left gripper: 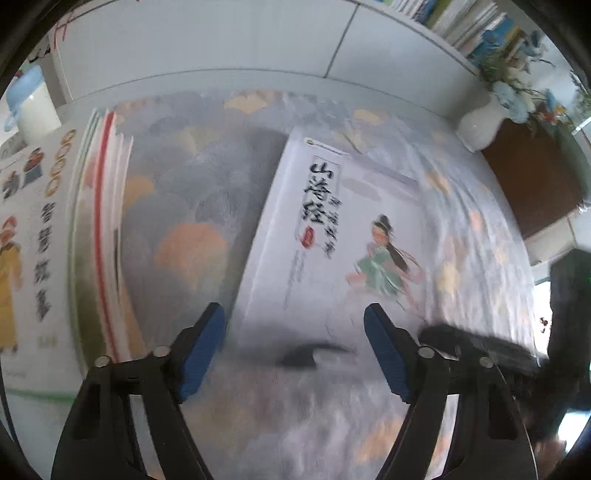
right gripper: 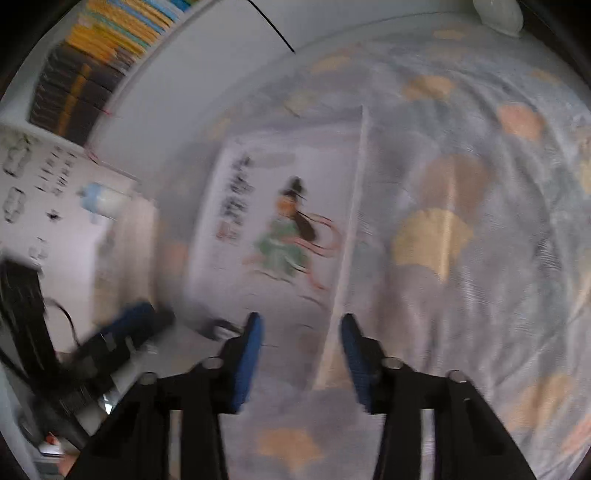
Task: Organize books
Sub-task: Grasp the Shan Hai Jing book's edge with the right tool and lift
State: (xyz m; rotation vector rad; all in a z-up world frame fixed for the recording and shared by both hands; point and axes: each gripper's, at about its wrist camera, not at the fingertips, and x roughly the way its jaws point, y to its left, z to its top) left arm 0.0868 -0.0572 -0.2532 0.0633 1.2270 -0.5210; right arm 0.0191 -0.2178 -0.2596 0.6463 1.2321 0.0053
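In the left wrist view, a white jar with a pale blue lid point(left gripper: 27, 103) stood at the far left; its contents were hidden. Beside it lay a stack of illustrated books point(left gripper: 74, 229), the top cover showing cartoon figures and blurred Chinese characters that could not be read. Further right, a white book with a green-robed figure on its cover point(left gripper: 332, 229) lay flat on the grey desk cloth patterned with orange and yellow fans point(left gripper: 184, 206). Its title read 山海经 in black brush script, above a small red seal. The left hand-held gripper point(left gripper: 295, 347) hovered over the book's near edge, blue pads well apart, gripping nothing. At far right stood a white vase of blue flowers point(left gripper: 484, 122), with a row of shelved books point(left gripper: 469, 22) above.

In the blurred right wrist view, the right hand-held gripper point(right gripper: 303, 354) had its jaws partly open astride the same book's near right edge point(right gripper: 280, 221), pads not pressing it.
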